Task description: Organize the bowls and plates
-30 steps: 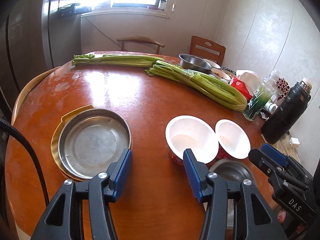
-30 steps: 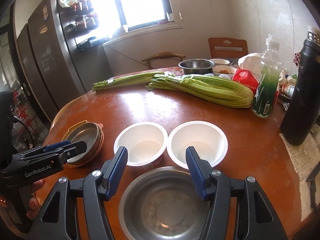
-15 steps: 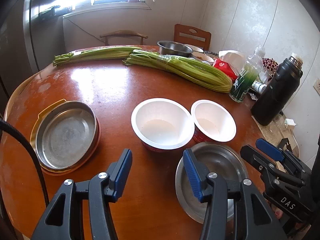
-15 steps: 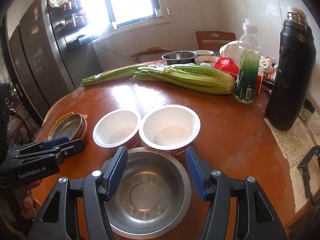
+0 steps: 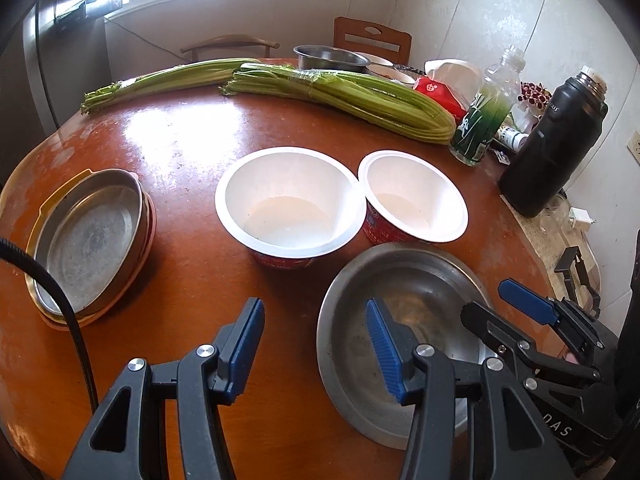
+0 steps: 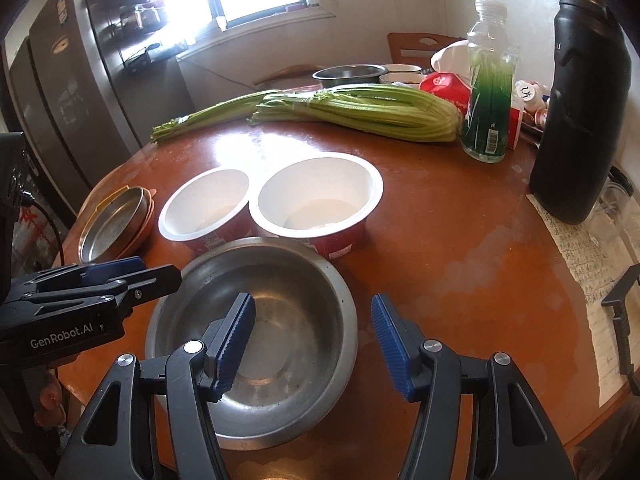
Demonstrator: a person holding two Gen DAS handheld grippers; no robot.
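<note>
The right tool (image 6: 312, 340) hangs with its blue-padded fingers (image 6: 236, 336) spread wide and holding nothing; one finger sits over the hollow of the steel bowl (image 6: 280, 320), the other over bare wood just past the bowl's rim. The left tool (image 5: 316, 348) is likewise gaping and empty, one finger above the steel bowl's (image 5: 404, 320) near-left rim and the other over the desk (image 5: 192, 264) beside it. In the right wrist view the left tool (image 6: 120, 276) shows from the side, its tips just reaching the steel bowl's left edge.

The steel bowl stands upright on the round red-brown desk (image 6: 460, 240), close to its near edge. Directly behind the steel bowl, touching or nearly touching its far rim, stand two white-lined paper bowls with red outsides: the left paper bowl (image 5: 288, 204) and the right paper bowl (image 5: 414, 196), rim to rim with each other. Well to the left of the steel bowl lies a stack of shallow plates (image 5: 88, 236), a steel plate uppermost on yellow and pinkish ones.

Farther behind the steel bowl, two bunches of celery (image 5: 344, 96) stretch across the desk. Behind and to the right of the steel bowl stand a green-filled plastic bottle (image 6: 488, 92) and a tall black flask (image 6: 580, 100). A second steel basin (image 5: 330, 58) sits at the desk's far edge, beyond the celery.
</note>
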